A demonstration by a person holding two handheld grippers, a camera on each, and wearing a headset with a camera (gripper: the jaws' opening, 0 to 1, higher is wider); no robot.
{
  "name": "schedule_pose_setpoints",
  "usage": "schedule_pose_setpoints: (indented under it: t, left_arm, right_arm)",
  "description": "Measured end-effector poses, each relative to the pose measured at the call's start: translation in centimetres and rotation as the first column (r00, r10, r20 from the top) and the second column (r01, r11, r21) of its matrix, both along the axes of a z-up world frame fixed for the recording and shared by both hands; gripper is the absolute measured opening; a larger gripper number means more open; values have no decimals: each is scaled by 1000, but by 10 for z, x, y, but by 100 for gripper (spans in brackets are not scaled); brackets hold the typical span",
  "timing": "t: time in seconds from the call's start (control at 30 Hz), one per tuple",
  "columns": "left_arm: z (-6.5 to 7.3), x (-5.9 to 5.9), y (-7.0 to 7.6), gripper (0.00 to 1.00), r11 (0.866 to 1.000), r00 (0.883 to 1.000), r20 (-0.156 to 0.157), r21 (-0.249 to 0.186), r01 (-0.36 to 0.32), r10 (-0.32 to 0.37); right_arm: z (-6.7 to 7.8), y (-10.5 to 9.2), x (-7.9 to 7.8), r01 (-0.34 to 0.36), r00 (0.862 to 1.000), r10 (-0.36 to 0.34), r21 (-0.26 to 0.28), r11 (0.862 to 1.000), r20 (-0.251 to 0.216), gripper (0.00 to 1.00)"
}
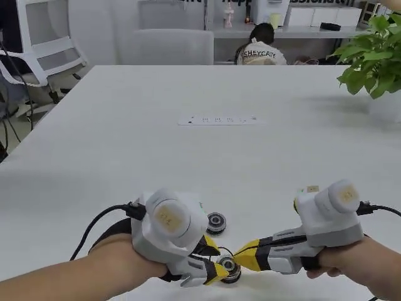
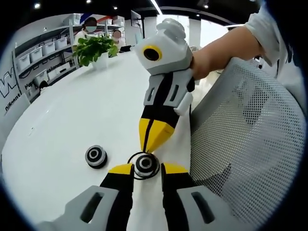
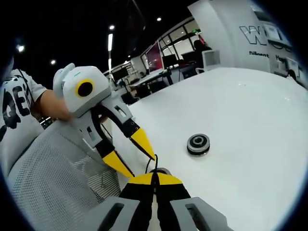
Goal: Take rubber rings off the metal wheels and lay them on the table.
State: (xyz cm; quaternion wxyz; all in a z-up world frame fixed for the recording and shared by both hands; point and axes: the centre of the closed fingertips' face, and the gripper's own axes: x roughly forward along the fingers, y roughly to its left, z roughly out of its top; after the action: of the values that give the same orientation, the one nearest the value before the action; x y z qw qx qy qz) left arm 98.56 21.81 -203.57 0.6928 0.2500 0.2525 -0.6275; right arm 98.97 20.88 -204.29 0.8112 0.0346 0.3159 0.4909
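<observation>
far wheel point(image 1: 216, 222): flat, ringed | near wheel point(image 1: 229, 268): rubber ring point(image 2: 129, 163) pulled loose

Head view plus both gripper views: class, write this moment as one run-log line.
left gripper: shut on wheel | right gripper: shut on rubber ring at wheel's edge | second wheel: on table, apart

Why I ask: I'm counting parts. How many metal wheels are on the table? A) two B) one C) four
A: one wheel sits between the fingers of the left gripper, and a second wheel lies free beside it.
</observation>
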Motion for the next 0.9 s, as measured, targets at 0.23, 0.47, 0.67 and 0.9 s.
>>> schedule_pose_setpoints:
  t: [0.23,0.47,0.67,0.9]
  left_arm:
    - [14,-1,14,28,998,998,-44,-37,-42,40]
    - [32,-1,32,36,989,990,-95,-101,-111,102]
    - [42,0,44,43,982,988,-93,-127,-137,126]
    - [60,-1,53,53,967,980,-115,-181,-178,159]
  right_arm:
    - [5,0,-1,-2,1000,2,7,1000,-1,0]
    - [11,1,0,-7,1000,7,12,1000,4,0]
    - [14,3,2,-12,1000,12,10,1000,8,0]
    - [21,5,9,-10,1000,9,15,1000,20,0]
